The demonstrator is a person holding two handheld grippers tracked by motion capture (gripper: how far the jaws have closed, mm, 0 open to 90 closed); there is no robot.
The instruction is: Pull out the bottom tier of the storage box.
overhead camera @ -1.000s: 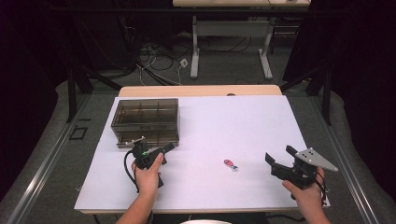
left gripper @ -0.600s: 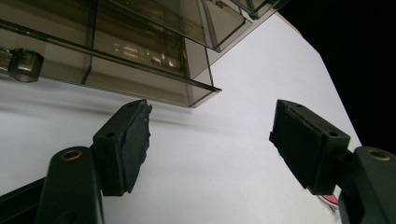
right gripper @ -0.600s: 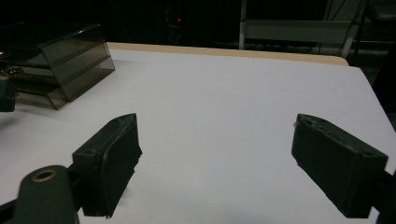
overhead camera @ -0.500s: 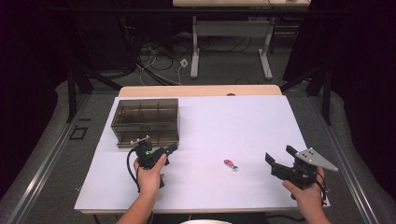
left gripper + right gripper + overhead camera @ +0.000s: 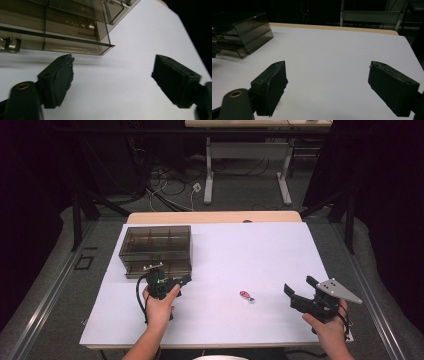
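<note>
A smoky transparent drawer box (image 5: 155, 247) stands at the back left of the white table (image 5: 250, 250). My left gripper (image 5: 181, 284) lies just in front of the box's lower drawer, jaws pointing right. In the left gripper view its jaws (image 5: 112, 75) have just been opening and stand wide apart over bare table, nothing between them, with the box (image 5: 62, 27) and a metal drawer knob (image 5: 10, 45) just beyond. A small red object (image 5: 246, 296) lies between the hands. My right gripper (image 5: 299, 285) rests at the front right, open and empty (image 5: 327, 77).
The table's wooden far edge (image 5: 215, 216) runs behind the white sheet. Beyond it stand desk legs and cables on the floor (image 5: 210, 185). The right gripper view takes in the box (image 5: 244, 32) at its far left.
My left hand has edged slightly nearer the front of the box. The right hand and the red object have not moved.
</note>
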